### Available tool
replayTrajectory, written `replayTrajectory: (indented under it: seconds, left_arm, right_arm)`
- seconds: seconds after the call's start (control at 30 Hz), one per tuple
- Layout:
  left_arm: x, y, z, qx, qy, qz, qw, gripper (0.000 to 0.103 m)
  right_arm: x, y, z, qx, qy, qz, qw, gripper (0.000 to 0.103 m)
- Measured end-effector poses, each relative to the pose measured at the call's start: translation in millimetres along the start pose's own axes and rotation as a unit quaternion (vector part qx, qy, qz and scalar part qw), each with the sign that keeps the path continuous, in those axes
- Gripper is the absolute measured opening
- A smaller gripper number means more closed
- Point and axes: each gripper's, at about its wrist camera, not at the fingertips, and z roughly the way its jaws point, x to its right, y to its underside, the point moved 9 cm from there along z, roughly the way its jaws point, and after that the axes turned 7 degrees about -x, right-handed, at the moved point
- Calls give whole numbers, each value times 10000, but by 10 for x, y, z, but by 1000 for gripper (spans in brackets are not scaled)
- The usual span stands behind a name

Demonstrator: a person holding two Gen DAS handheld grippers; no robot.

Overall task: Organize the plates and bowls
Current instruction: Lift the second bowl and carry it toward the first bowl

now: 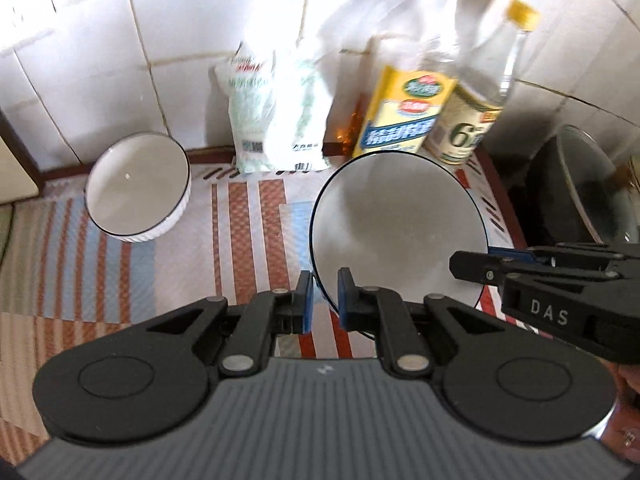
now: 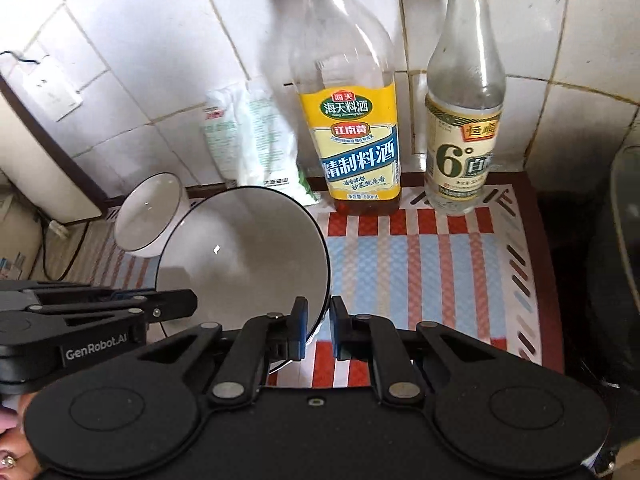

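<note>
A large white bowl [image 1: 400, 224] [image 2: 244, 256] with a thin black rim hangs between both grippers and looks raised off the striped mat [image 1: 248, 232]. My left gripper [image 1: 325, 280] is shut on its near left rim, blue pads on either side of the wall. My right gripper [image 2: 319, 308] is shut on the opposite rim. Each gripper shows in the other's view, the right gripper [image 1: 480, 260] at the bowl's right edge and the left gripper [image 2: 184, 304] at its left. A smaller ribbed white bowl [image 1: 138, 188] [image 2: 150, 216] rests on the mat by the tiled wall.
Against the wall stand a white bag [image 1: 276, 120] [image 2: 252, 144], a yellow-labelled bottle [image 1: 404, 112] [image 2: 352, 128] and a clear yellow-capped bottle [image 1: 472, 120] [image 2: 464, 120]. A dark pot with a glass lid [image 1: 576, 192] sits right of the mat. A wall socket [image 2: 52, 92] is at the left.
</note>
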Motion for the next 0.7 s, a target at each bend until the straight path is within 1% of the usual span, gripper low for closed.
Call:
replayTrajectory:
  seconds: [0.1, 0.17, 0.27, 0.37, 0.53, 0.7]
  left_arm:
    - [113, 73, -221, 155, 24, 160, 9997, 11]
    - [172, 148, -334, 184, 15, 281, 9994, 11]
    - [237, 295, -434, 152, 37, 328, 9993, 11]
    - [291, 475, -456, 68, 64, 316, 9995, 11]
    - [337, 777, -413, -120, 95, 239, 9996, 11]
    - [356, 1014, -304, -330, 91, 113, 9994, 10]
  right_arm:
    - [-33, 105, -191, 95, -47, 11, 9999, 15]
    - [-28, 179, -324, 193, -86, 87, 9997, 15]
    - [-57, 289, -531, 367, -127, 96, 9992, 15]
    - [-80, 406, -658, 428, -134, 67, 9990, 15]
    - [-94, 649, -683, 333, -84, -14, 9994, 15]
    - [-62, 911, -584, 156, -112, 65, 9998, 15]
